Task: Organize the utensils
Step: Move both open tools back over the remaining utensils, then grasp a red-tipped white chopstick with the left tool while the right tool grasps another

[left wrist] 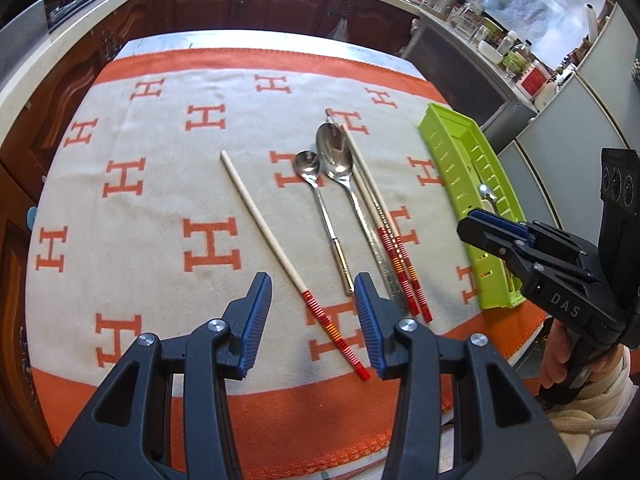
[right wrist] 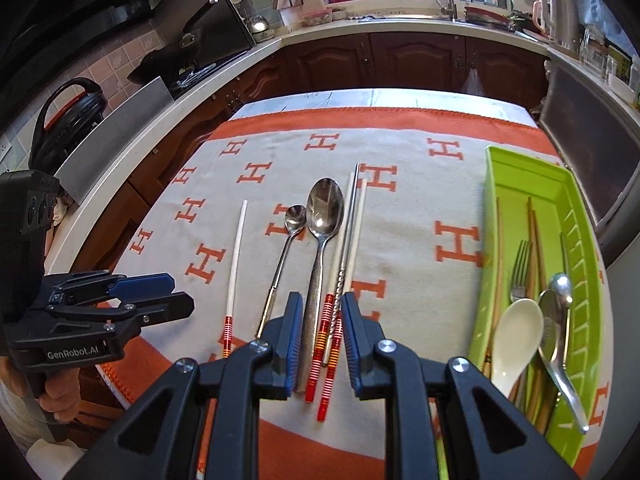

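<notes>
Utensils lie on an H-patterned cloth (left wrist: pixel 160 200): a lone white chopstick (left wrist: pixel 264 220) (right wrist: pixel 237 256) with a red end, a small spoon (left wrist: pixel 316 192) (right wrist: pixel 288 240), a large spoon (left wrist: pixel 338 164) (right wrist: pixel 323 220), and a red-ended chopstick pair (left wrist: pixel 394 248) (right wrist: pixel 320 344) beside a metal chopstick (right wrist: pixel 349 240). My left gripper (left wrist: pixel 314 292) (right wrist: pixel 160 294) hovers open over the lone chopstick's red end. My right gripper (right wrist: pixel 322 312) (left wrist: pixel 486 226) hangs narrowly open above the large spoon's handle and the pair, its pads pressing on nothing.
At the right stands a green tray (left wrist: pixel 452 136) (right wrist: pixel 520 176) that holds wooden chopsticks, a fork (right wrist: pixel 519 268), a white ceramic spoon (right wrist: pixel 516 340) and metal spoons. Brown cabinets and a cluttered counter ring the table. A person's hand holds each gripper handle.
</notes>
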The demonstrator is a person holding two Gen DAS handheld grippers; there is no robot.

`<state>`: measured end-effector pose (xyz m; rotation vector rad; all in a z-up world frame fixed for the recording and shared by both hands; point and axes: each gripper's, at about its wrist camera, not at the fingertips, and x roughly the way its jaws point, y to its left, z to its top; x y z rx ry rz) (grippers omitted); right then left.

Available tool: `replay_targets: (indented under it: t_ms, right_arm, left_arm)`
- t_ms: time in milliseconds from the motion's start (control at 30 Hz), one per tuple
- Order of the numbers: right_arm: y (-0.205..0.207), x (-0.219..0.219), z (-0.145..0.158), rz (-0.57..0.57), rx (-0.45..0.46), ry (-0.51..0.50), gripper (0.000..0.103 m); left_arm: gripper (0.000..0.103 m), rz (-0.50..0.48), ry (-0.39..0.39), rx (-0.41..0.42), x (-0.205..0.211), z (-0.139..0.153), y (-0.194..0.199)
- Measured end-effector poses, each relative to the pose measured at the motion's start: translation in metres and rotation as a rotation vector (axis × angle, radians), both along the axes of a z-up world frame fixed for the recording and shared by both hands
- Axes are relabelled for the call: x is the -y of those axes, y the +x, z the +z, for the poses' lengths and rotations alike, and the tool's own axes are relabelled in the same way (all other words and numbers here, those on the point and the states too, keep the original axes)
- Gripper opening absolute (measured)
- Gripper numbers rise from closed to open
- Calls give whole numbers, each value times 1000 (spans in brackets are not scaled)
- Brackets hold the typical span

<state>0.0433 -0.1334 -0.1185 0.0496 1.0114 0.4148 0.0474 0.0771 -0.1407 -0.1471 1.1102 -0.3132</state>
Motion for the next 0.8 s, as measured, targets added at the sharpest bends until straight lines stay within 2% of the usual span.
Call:
replay_targets:
  t_ms: [367, 600, 700, 800]
  right_arm:
    - [26, -14, -19, 11, -83, 33, 19]
    - [29, -17, -26, 16, -102, 52, 19]
    - [28, -15, -27, 11, -101, 49, 19]
    - [30, -10, -30, -8, -108, 44, 19]
  left_arm:
    - [40, 38, -1, -53, -7, -22, 15]
    - [39, 128, -21, -148, -15, -50, 39]
    - [39, 162, 11, -161, -10, -56, 47]
    - [39, 166, 82, -161, 8, -58, 52]
